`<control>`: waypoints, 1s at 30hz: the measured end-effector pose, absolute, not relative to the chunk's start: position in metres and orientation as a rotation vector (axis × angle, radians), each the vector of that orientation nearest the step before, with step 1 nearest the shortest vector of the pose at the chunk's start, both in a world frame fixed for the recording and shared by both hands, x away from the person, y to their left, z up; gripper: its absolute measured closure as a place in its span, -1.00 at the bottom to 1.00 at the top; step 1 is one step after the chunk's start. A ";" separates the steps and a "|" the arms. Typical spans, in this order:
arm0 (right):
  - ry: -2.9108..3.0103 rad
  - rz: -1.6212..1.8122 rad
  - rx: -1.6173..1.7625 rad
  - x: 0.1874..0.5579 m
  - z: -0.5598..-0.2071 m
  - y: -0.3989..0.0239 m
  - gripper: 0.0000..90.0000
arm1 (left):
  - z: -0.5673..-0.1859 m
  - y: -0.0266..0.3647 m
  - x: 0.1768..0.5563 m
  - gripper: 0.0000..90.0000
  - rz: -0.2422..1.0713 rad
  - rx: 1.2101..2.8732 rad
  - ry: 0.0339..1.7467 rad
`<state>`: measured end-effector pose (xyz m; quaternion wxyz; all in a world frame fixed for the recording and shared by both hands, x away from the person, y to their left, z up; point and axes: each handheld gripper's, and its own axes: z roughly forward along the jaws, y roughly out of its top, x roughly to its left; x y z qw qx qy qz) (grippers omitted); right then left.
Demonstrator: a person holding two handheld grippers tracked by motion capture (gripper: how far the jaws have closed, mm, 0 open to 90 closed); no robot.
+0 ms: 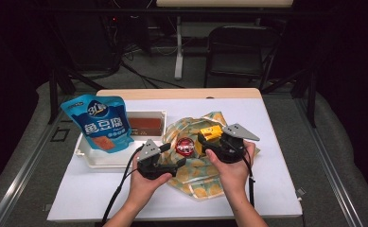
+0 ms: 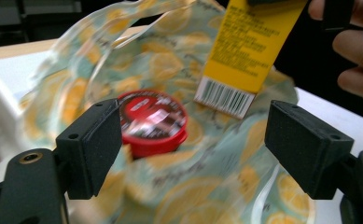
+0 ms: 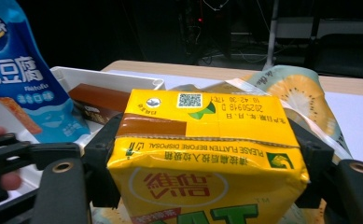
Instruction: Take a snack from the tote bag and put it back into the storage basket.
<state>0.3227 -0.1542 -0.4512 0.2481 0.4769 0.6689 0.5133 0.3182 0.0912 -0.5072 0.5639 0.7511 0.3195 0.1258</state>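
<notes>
Two grippers over fruit-print bag (image 1: 198, 177), right gripper (image 3: 207, 154) clamping yellow carton (image 3: 202, 144), left gripper (image 2: 193, 144) released beside red tin (image 2: 152, 122).

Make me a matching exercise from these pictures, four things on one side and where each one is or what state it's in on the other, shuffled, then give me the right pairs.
Things:
1. yellow carton
2. red round tin
3. blue pouch
4. left gripper

Places or states:
A. leaning in the white tray
B. open, with nothing between its jaws
C. clamped between the jaws of the right gripper
D. lying on the lemon-print bag

Pairs: 1-C, 2-D, 3-A, 4-B
</notes>
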 end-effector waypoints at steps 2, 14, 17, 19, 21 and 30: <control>1.824 1.413 1.299 0.321 -0.450 -0.153 -0.37 | -0.507 0.083 0.319 -0.57 0.302 1.763 0.740; 1.861 1.447 1.260 0.309 -0.442 -0.141 -0.37 | -0.507 0.054 0.324 -0.47 0.315 1.772 0.640; 1.876 1.452 1.243 0.307 -0.440 -0.137 -0.37 | -0.505 0.052 0.323 -0.33 0.318 1.790 0.621; 1.888 1.457 1.240 0.306 -0.440 -0.135 -0.37 | -0.505 0.051 0.324 -0.33 0.283 1.786 0.621; 1.892 1.458 1.235 0.304 -0.441 -0.131 -0.37 | -0.505 0.051 0.324 -0.32 0.280 1.784 0.614; 1.925 1.482 1.221 0.300 -0.440 -0.122 -0.37 | -0.501 0.052 0.326 -0.20 0.274 1.774 0.612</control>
